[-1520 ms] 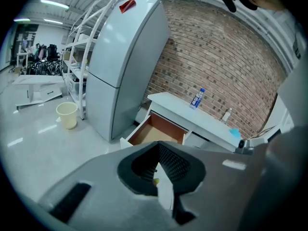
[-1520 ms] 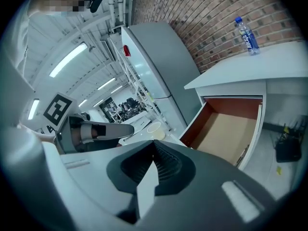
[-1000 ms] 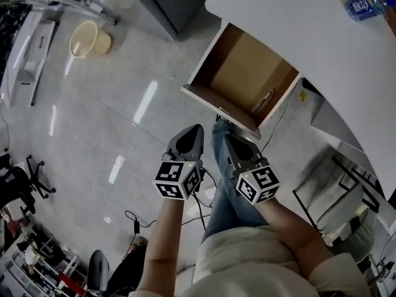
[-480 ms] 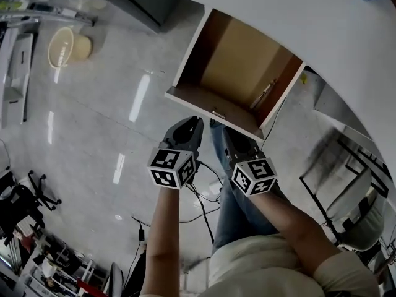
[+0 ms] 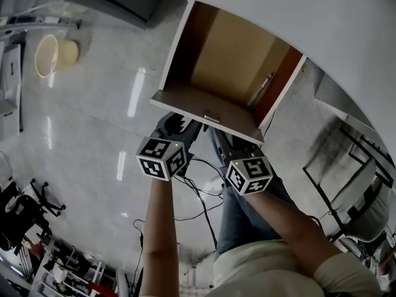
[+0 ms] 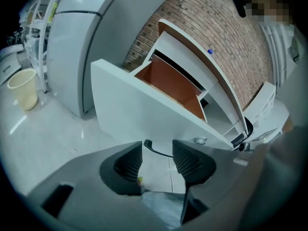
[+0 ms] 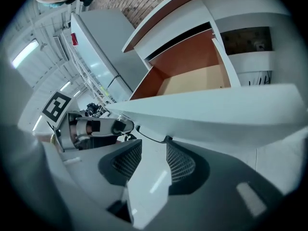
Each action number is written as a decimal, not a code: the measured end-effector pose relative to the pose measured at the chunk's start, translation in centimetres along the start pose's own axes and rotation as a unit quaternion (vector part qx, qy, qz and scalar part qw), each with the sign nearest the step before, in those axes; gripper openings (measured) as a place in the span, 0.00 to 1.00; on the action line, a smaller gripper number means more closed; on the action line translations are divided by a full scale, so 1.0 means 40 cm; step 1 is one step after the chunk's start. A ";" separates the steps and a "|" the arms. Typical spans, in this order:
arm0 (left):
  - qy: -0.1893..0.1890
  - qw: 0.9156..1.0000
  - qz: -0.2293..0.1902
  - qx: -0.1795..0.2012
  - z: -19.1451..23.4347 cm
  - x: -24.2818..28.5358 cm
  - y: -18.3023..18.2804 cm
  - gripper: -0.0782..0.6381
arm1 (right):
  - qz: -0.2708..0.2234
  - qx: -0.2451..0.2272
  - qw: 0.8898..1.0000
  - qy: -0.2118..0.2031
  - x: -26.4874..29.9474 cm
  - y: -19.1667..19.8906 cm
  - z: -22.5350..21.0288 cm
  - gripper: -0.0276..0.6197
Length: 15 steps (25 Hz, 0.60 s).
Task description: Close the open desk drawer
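Bare pale floor [image 5: 86,141] lies open along one side, and the white desk [image 5: 346,36] roofs the far end of the drawer [image 5: 204,109]. The drawer sticks out from under the desk, its length running toward the person and its front panel facing them. The left gripper [image 5: 176,124] and right gripper [image 5: 240,145] sit just under that panel's lower edge, jaws opening on nothing.

The right tool [image 7: 153,150] sits low in the frame with its jaws opening. Only pale floor [image 7: 144,186] shows between them. Just above their tips runs the white front of the open drawer [image 7: 216,109], its brown inside at upper centre under the tabletop [image 7: 192,1]. The left tool [image 7: 115,127] is at mid left.
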<state>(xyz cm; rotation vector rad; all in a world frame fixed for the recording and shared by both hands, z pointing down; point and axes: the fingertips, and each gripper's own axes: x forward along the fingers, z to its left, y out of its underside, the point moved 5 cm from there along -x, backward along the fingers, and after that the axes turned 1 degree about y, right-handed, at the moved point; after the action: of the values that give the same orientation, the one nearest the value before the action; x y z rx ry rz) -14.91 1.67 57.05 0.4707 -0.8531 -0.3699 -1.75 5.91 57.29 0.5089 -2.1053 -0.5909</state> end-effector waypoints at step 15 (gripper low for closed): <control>0.044 0.998 0.043 0.005 0.032 0.055 0.009 0.46 | 0.000 -0.005 0.999 0.040 0.033 0.009 -0.033 0.34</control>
<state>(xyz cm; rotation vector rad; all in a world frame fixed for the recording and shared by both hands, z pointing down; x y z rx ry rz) -14.54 0.57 59.37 0.4550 -0.7873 -0.2640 -1.44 5.19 59.02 0.5198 -2.0259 -0.5717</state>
